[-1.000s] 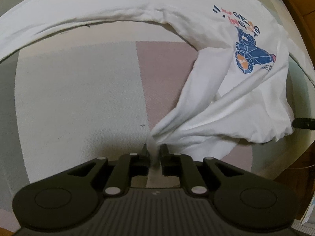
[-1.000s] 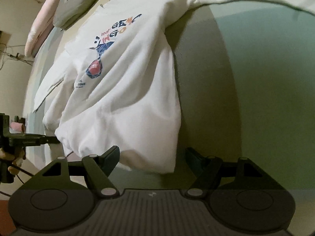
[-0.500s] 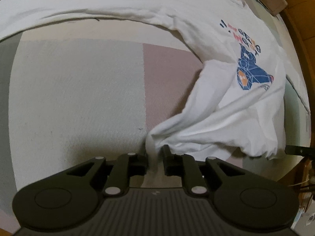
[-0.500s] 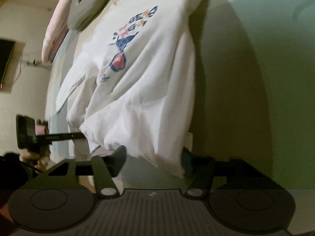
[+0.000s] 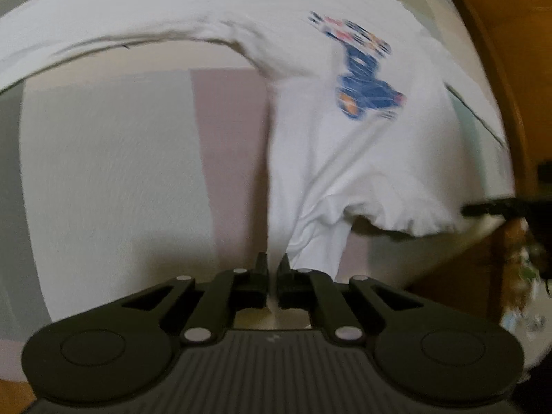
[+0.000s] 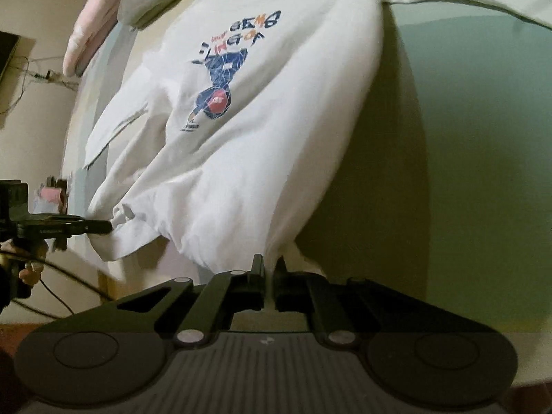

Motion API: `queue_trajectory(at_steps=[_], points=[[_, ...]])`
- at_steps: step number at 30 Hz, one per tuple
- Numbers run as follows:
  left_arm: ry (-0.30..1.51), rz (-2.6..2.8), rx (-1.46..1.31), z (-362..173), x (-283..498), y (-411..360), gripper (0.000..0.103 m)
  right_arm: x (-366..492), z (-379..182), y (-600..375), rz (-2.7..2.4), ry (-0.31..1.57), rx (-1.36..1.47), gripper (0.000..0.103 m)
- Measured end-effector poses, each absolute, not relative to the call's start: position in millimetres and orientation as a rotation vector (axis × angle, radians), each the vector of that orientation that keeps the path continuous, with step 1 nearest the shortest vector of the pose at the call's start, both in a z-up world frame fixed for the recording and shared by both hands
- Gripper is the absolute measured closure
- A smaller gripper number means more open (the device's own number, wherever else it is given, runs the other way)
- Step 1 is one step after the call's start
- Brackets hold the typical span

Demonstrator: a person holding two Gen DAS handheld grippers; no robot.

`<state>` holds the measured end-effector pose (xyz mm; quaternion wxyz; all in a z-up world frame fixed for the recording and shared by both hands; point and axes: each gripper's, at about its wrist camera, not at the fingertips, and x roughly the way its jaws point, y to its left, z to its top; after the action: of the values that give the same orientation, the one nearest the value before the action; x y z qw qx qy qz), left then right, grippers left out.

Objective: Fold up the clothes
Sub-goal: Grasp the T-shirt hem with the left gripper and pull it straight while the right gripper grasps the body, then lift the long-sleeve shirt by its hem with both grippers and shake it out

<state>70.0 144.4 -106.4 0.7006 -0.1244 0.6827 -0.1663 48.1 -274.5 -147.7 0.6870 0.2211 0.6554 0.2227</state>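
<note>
A white long-sleeved shirt [image 5: 345, 145] with a blue and orange print lies face up on a bed; it also shows in the right wrist view [image 6: 262, 131]. My left gripper [image 5: 272, 269] is shut on one bottom corner of the shirt's hem and lifts it. My right gripper [image 6: 269, 269] is shut on the other hem corner. The hem hangs in a sagging fold between them. The left gripper also shows from the side in the right wrist view [image 6: 103, 226]; the right gripper shows at the edge of the left wrist view [image 5: 483, 207].
The bedspread [image 5: 120, 172] has pale grey, pink and green blocks. A wooden bed frame [image 5: 500, 69] runs along the right. A pink and grey pillow [image 6: 114, 13] lies at the head of the bed, with a wall and cables [image 6: 20, 89] beyond.
My right gripper has shut on the hem corner it straddled. Both grippers have lifted the hem and drawn it taut. The left wrist view is blurred by motion.
</note>
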Motion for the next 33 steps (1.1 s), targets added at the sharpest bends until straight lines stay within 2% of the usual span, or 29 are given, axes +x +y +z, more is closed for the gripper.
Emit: queue_trajectory(at_steps=[6,10,16,17,19,21,24,27,29,33], points=[[1.473,-0.353,-0.289,-112.5,95.6,143.5,0.1,82.4,-147.2,-282.9,0.473,1.424,0.478,0.095],[1.401,-0.319,-0.303,-133.5,136.9,141.5,0.1,127.0,-169.2,-274.4,0.44,1.325,0.465,0.095],[1.386,-0.304,-0.327,-163.9,183.5,136.3,0.1,169.1,-197.9,-271.1,0.435,1.308,0.489,0.093],[1.384,-0.304,-0.318,-163.2,182.4,135.5,0.099,169.2,-196.5,-273.4,0.444,1.307,0.496,0.089],[1.381,-0.305,-0.309,-160.8,177.2,135.4,0.098,159.9,-187.7,-278.5,0.461,1.288,0.504,0.068],[1.392,-0.292,-0.32,-159.5,169.3,139.0,0.095,145.1,-177.0,-284.5,0.47,1.265,0.517,0.058],[1.406,-0.261,-0.323,-156.2,154.6,147.6,0.088,122.4,-167.3,-291.6,0.477,1.259,0.509,0.054],[1.406,-0.239,-0.314,-154.2,142.7,153.8,0.082,106.5,-170.4,-292.6,0.481,1.289,0.477,0.053],[1.41,-0.221,-0.317,-154.9,135.8,157.8,0.068,100.1,-178.7,-293.4,0.475,1.309,0.456,0.053],[1.422,-0.21,-0.32,-160.8,125.3,161.1,0.066,98.2,-193.5,-293.9,0.512,1.325,0.461,0.053]])
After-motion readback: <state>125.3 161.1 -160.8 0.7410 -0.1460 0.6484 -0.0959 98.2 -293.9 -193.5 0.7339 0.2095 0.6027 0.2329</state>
